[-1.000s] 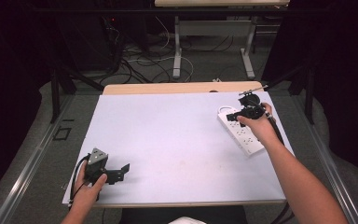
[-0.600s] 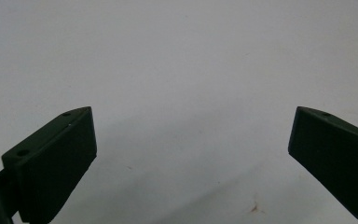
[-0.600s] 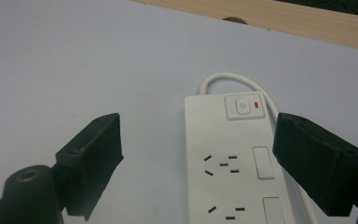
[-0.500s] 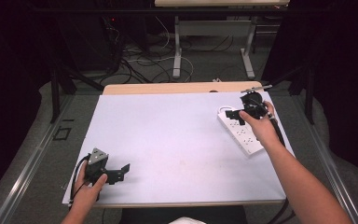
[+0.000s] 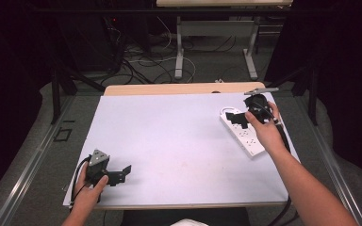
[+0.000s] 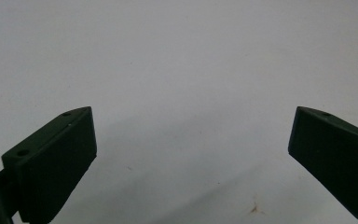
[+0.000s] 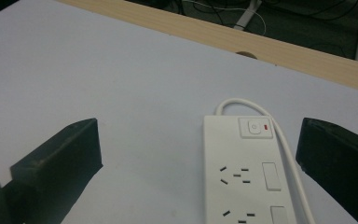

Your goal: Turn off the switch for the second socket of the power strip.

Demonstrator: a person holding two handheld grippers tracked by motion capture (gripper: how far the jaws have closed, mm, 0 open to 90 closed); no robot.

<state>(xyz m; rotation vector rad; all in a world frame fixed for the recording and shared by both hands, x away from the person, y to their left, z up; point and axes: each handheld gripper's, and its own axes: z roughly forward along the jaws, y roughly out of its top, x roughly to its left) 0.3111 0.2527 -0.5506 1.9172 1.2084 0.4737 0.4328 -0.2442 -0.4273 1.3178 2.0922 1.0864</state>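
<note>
Left gripper (image 5: pixel 122 172) sits low at the near-left corner of the white worktop (image 5: pixel 169 136), held in the left hand (image 5: pixel 88 195), jaws spread wide with nothing between them, bare sheet under them in the left gripper view. Right gripper (image 5: pixel 238 119) is at the far-right, held in the right hand (image 5: pixel 263 128) over the white power strip (image 5: pixel 247 139), jaws released and empty. In the right gripper view the power strip (image 7: pixel 244 175) lies flat on the worktop between the jaws, switch end with red indicator pointing toward the wooden far edge (image 7: pixel 279 51), its white cord (image 7: pixel 286 144) looping off that end and running along the strip's side.
</note>
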